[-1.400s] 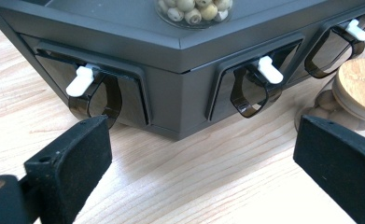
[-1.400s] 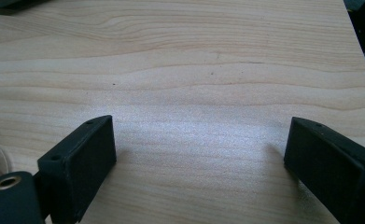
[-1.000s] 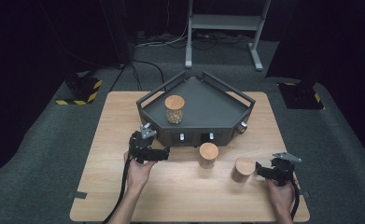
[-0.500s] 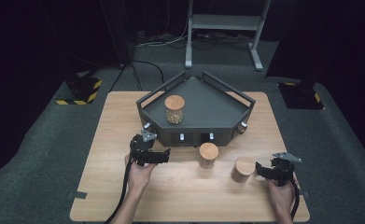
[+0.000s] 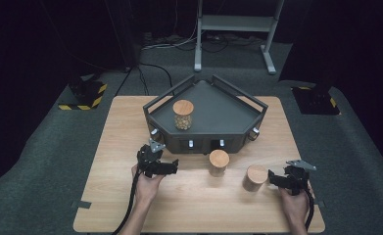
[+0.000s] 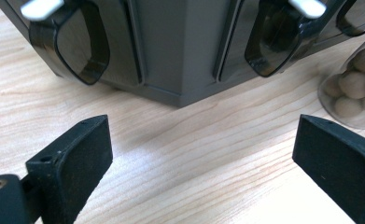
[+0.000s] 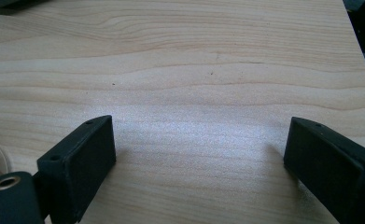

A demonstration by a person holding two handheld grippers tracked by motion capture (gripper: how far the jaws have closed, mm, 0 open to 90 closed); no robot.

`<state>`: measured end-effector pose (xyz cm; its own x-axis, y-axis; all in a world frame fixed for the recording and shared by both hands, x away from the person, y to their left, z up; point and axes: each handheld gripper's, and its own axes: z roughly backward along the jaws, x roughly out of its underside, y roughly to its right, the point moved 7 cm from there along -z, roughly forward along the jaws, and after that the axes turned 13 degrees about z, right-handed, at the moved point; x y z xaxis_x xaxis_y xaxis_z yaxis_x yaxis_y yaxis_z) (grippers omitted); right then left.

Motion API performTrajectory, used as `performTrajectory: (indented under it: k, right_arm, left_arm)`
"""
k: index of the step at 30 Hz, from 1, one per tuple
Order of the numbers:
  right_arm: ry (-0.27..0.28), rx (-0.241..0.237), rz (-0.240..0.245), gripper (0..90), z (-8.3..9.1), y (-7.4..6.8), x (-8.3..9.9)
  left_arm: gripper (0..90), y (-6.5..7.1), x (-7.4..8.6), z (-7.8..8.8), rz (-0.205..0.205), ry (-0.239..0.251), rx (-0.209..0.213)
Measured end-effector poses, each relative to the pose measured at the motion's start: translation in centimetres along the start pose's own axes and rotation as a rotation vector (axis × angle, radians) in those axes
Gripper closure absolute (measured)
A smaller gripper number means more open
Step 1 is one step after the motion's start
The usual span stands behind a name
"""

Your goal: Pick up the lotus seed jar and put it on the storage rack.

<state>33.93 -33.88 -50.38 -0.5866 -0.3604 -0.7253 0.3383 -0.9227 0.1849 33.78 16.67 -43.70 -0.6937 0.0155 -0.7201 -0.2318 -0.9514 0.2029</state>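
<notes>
Both tongs, L (image 5: 175,168) & R (image 5: 272,177), were released, empty. Jar (image 5: 218,162) at L's 3 o'clock looked glassy, slick, fragile. Best gripped round its body, below lid.

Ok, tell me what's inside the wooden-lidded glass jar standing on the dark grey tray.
The wooden-lidded glass jar on the dark grey tray holds small pale round balls; its lid hides how high they reach.

Each hand carried a black two-jaw tool: the left gripper (image 5: 172,168) bore a grey three-cornered plate at its 12 o'clock edge, and the right gripper (image 5: 272,177) wore a like plate on top. A black cable trailed from each toward 6 o'clock along bare, unsleeved forearms. In the gripper views the jaws were matte black blocks with flat, faintly grainy faces and small holes, and a brass-coloured ringed hole sat at 7 o'clock.
</notes>
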Motion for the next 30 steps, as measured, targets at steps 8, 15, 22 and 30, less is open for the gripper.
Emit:
performTrajectory:
  k: [8,15,22,30]
  right_arm:
    - [0.0,0.0,0.0,7.7,0.0,0.0,0.0]
    - [0.0,0.0,0.0,7.7,0.0,0.0,0.0]
    - [0.0,0.0,0.0,7.8,0.0,0.0,0.0]
    - [0.0,0.0,-0.001,7.8,0.0,0.0,0.0]
  left_arm:
    - [4.7,0.2,0.7,-1.0,0.0,-0.011,-0.011]
    - [4.3,0.4,1.0,-1.9,-0.005,-0.015,-0.004]
    - [4.2,0.4,1.5,-2.6,-0.002,-0.027,-0.008]
    - [4.6,0.7,1.8,-3.3,-0.007,-0.038,-0.025]
